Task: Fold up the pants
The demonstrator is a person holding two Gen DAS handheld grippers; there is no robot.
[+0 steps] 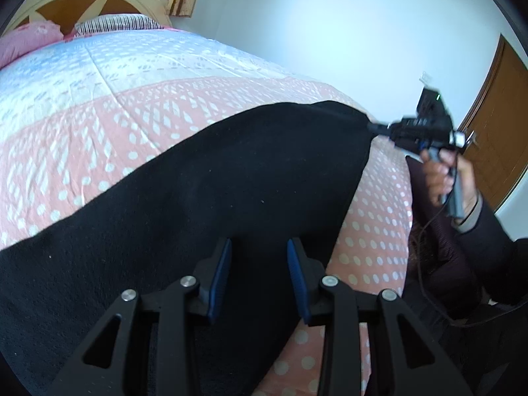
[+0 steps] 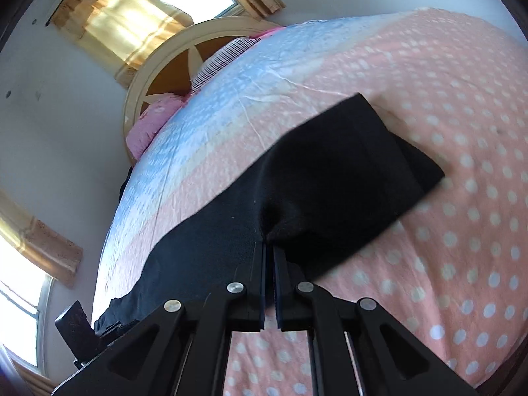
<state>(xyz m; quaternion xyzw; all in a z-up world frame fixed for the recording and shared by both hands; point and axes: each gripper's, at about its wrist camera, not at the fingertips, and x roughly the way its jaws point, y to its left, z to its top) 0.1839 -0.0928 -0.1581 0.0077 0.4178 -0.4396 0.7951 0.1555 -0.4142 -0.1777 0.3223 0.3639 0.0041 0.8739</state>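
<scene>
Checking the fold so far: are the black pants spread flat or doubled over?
Doubled over at one end: the black pants lie layered there, on the bedspread.

Place: a bedroom in a home.
Bed (image 1: pixel 165 105): broad, takes up most of both views; spread in pink and pale blue bands with white dots.
Headboard (image 2: pixel 158 76): arched, cream frame with brown panels.
Pillows: a pink one (image 2: pixel 148 125) and a striped one (image 2: pixel 221 59), against the headboard.
Windows: yellow curtains (image 2: pixel 122 23) in wooden frames, daylight behind.
Door (image 1: pixel 501 125): brown wood, in a white wall.
</scene>
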